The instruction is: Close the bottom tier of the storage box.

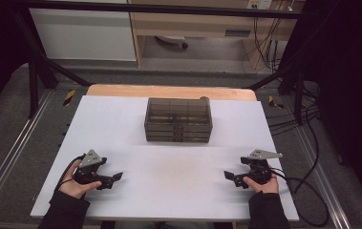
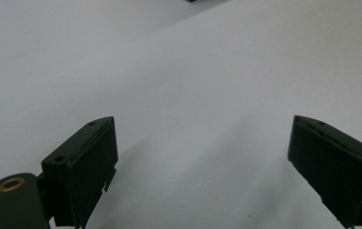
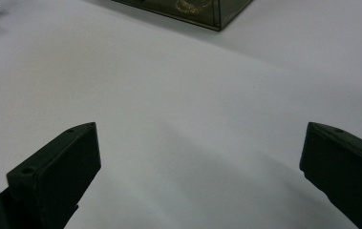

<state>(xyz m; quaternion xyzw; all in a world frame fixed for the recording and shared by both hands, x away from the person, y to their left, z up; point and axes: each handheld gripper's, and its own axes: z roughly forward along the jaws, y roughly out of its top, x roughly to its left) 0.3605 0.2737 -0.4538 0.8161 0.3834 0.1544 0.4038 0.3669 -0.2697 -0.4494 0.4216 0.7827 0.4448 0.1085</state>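
Observation:
A smoky see-through drawer box (image 1: 178,120) stands on the white table (image 1: 135,124), a little behind its middle. In the high view my left gripper (image 1: 114,179) rests near the front left, held by a hand, its jaws pointing right. My right gripper (image 1: 231,177) rests near the front right with its jaws pointing left. Both are open and hold nothing. In the left gripper view the left gripper (image 2: 202,157) has its jaws spread wide over bare white table. In the right gripper view the right gripper (image 3: 200,167) is also spread wide, and a corner of the box (image 3: 202,9) shows at the top.
A wooden strip (image 1: 169,90) edges the table's far side. Black frame legs (image 1: 35,76) stand at the back left and right. Cables (image 1: 307,181) trail off the right edge. A wide stretch of bare white table lies between the two grippers and the box.

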